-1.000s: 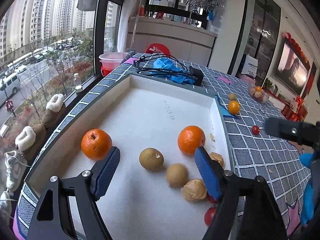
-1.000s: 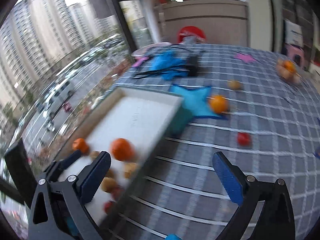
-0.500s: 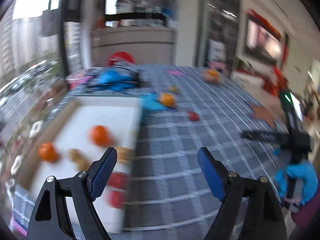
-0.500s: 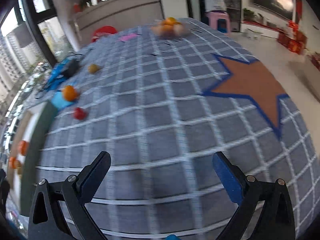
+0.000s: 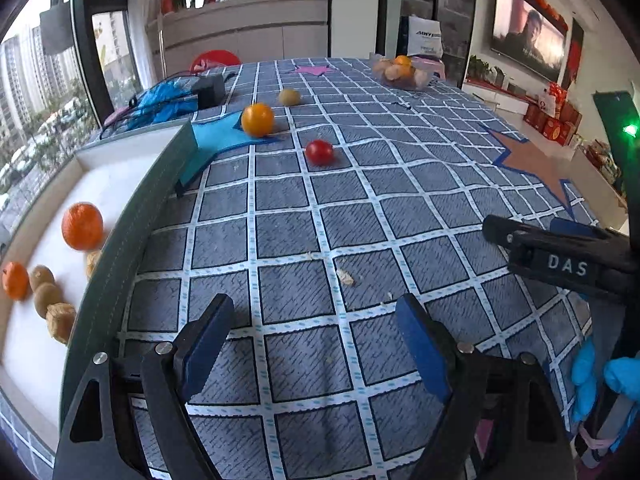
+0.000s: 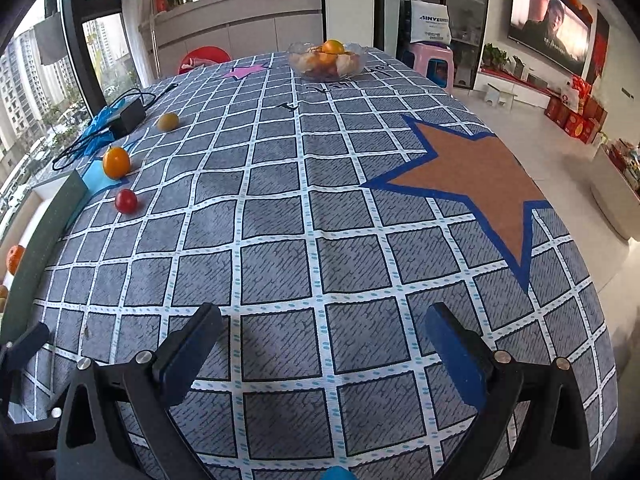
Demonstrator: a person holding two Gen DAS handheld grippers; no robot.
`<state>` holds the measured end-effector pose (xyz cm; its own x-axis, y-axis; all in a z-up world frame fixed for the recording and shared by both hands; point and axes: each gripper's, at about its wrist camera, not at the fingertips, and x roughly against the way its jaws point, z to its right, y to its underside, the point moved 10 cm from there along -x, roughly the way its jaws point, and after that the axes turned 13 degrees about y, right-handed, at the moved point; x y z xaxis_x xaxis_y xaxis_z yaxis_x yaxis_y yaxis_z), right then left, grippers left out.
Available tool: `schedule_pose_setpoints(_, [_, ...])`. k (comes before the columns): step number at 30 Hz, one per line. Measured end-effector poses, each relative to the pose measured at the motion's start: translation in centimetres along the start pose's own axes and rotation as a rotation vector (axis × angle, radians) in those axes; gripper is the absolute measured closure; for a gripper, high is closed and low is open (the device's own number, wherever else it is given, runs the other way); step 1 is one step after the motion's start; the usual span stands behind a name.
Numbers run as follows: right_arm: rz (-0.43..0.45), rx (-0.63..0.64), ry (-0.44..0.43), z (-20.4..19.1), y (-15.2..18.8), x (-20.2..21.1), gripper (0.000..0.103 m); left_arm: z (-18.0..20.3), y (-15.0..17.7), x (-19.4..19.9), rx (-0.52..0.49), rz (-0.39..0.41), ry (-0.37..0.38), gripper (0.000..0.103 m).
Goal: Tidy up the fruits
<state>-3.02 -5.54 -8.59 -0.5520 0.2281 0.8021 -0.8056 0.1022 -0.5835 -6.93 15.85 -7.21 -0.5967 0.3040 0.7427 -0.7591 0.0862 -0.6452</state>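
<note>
A white tray (image 5: 120, 160) at the table's left holds two oranges (image 5: 82, 226), several brown fruits (image 5: 46, 300) and a walnut. On the checked cloth lie an orange-yellow fruit (image 5: 257, 119), a red tomato (image 5: 319, 152) and a small brown-yellow fruit (image 5: 289, 97); they also show in the right wrist view: orange-yellow fruit (image 6: 116, 162), tomato (image 6: 126, 201), brown-yellow fruit (image 6: 167, 121). My left gripper (image 5: 316, 332) is open and empty over the cloth near the front edge. My right gripper (image 6: 324, 344) is open and empty, and appears at the right of the left wrist view (image 5: 560, 248).
A glass bowl of fruit (image 6: 326, 60) stands at the far end. A black adapter with cable (image 6: 127, 114) and blue plastic (image 5: 160, 100) lie at the far left. Brown (image 6: 472, 168), blue (image 5: 218, 136) and pink (image 6: 245, 71) star patches mark the cloth. The table edge drops off on the right.
Both grippers have swung right, away from the tray, and now face the open cloth. Both stay open and empty. The fruits have not moved.
</note>
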Motion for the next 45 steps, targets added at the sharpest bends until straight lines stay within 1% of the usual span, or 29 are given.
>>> schedule_pose_setpoints(4, [0.014, -0.042, -0.04, 0.59, 0.07, 0.38, 0.001, -0.22, 0.09, 0.17, -0.008, 0.006, -0.013, 0.017])
schedule_pose_setpoints(7, [0.02, -0.059, -0.058, 0.73, -0.02, 0.49, 0.001, -0.1, 0.23, 0.21, -0.012, 0.003, 0.0, 0.016])
schedule_pose_setpoints(13, [0.021, -0.061, -0.061, 0.74, -0.02, 0.56, 0.001, -0.08, 0.23, -0.08, -0.011, -0.01, 0.006, 0.01])
schedule_pose_setpoints(16, [0.023, -0.066, -0.066, 0.81, -0.04, 0.59, 0.001, -0.06, 0.26, -0.09, -0.011, -0.012, 0.005, 0.01])
schedule_pose_setpoints(45, [0.025, -0.071, -0.072, 0.92, -0.06, 0.69, 0.001, -0.09, 0.31, -0.02, -0.011, -0.011, 0.005, 0.009])
